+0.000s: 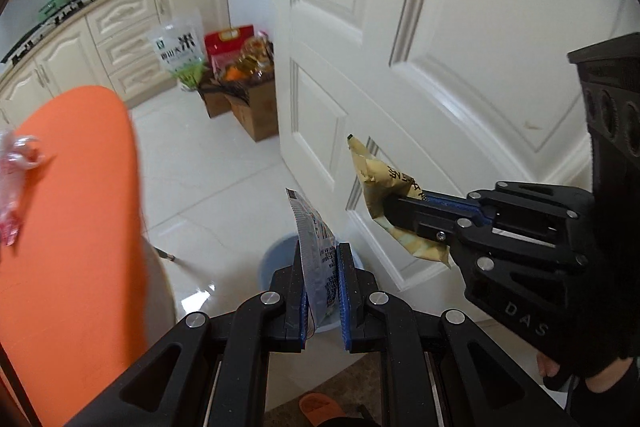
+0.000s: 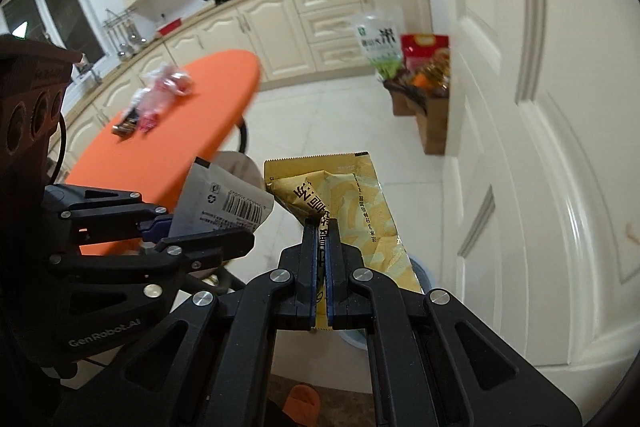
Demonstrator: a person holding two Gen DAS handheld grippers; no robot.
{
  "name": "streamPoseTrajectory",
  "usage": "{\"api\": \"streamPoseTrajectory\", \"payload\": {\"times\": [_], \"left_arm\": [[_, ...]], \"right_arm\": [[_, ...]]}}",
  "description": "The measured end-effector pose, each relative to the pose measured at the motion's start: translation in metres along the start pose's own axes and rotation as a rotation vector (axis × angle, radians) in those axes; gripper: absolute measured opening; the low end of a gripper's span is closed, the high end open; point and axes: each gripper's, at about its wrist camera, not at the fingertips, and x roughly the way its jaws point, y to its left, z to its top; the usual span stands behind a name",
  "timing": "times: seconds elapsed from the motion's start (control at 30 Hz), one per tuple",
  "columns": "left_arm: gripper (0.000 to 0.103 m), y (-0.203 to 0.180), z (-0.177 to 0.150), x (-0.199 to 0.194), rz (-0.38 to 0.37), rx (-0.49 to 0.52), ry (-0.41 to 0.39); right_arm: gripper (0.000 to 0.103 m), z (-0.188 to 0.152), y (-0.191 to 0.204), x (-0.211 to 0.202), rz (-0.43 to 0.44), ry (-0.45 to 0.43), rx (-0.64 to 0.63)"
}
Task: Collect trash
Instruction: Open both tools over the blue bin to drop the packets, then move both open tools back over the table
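Observation:
My left gripper (image 1: 320, 259) is shut on a grey printed wrapper (image 1: 314, 239) that stands up between its blue pads. Directly below it on the floor is a pale blue bin (image 1: 272, 267). My right gripper (image 2: 320, 231) is shut on a crumpled gold wrapper (image 2: 352, 199), with the blue bin's rim (image 2: 425, 273) showing under it. In the left wrist view the right gripper (image 1: 394, 211) holds the gold wrapper (image 1: 374, 179) just right of the bin. On the orange table (image 2: 180, 131) lie pink-and-clear plastic wrappers (image 2: 160, 87) and a small dark wrapper (image 2: 126, 125).
A white panelled door (image 1: 440, 47) stands close on the right. Cardboard boxes of groceries (image 1: 248, 99) sit by the door's far edge, with cream kitchen cabinets (image 2: 328, 15) behind. A person's orange slipper (image 1: 320, 405) shows at the bottom, and a stool (image 2: 240, 167) stands under the table.

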Motion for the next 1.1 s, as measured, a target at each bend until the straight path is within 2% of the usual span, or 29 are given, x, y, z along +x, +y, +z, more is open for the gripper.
{"api": "streamPoseTrajectory", "payload": {"times": [0.2,0.23,0.37,0.47,0.57,0.77,0.93,1.1], "left_arm": [[0.010,0.000,0.034,0.053,0.006,0.002,0.061],[0.013,0.000,0.038,0.059,0.008,-0.003,0.062],[0.041,0.005,0.049,0.082,0.036,-0.043,0.091],[0.046,0.002,0.053,0.094,0.059,-0.045,0.091],[0.047,0.000,0.055,0.101,0.072,-0.055,0.088],[0.047,-0.008,0.044,0.090,0.143,-0.034,0.057],[0.047,-0.016,0.041,0.075,0.140,-0.030,0.027],[0.047,-0.015,0.030,0.035,0.145,-0.036,-0.032]], "right_arm": [[0.004,-0.011,-0.035,0.023,-0.016,0.033,0.041],[0.004,-0.012,-0.040,0.030,-0.018,0.044,0.046],[0.004,-0.018,-0.049,0.053,-0.010,0.077,0.066],[0.004,-0.022,-0.053,0.065,-0.007,0.097,0.076],[0.004,-0.026,-0.057,0.076,-0.005,0.116,0.087],[0.006,-0.029,-0.059,0.090,0.005,0.136,0.108],[0.014,-0.022,-0.056,0.086,0.008,0.121,0.132],[0.023,-0.015,-0.035,0.063,-0.005,0.094,0.100]]}}
